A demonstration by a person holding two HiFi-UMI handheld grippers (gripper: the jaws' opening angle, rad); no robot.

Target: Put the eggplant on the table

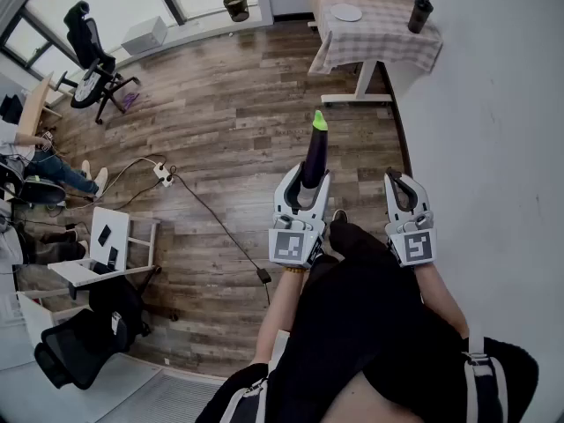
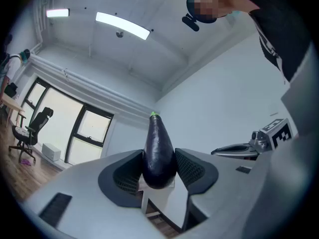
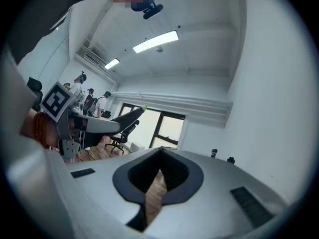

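Note:
A dark purple eggplant (image 1: 315, 155) with a green tip sticks forward out of my left gripper (image 1: 303, 186), which is shut on its thick end. In the left gripper view the eggplant (image 2: 158, 151) fills the gap between both pads and points up and ahead. My right gripper (image 1: 404, 189) is held beside it on the right, shut and empty; its jaws meet at the tips (image 3: 160, 151). A table (image 1: 388, 38) with a checked cloth stands ahead against the white wall.
On the table are a white plate (image 1: 345, 12) and a dark bottle (image 1: 420, 14). A white wall (image 1: 493, 148) runs along the right. An office chair (image 1: 91, 55), a cable with a power strip (image 1: 162, 175) and desks with seated people lie to the left on the wood floor.

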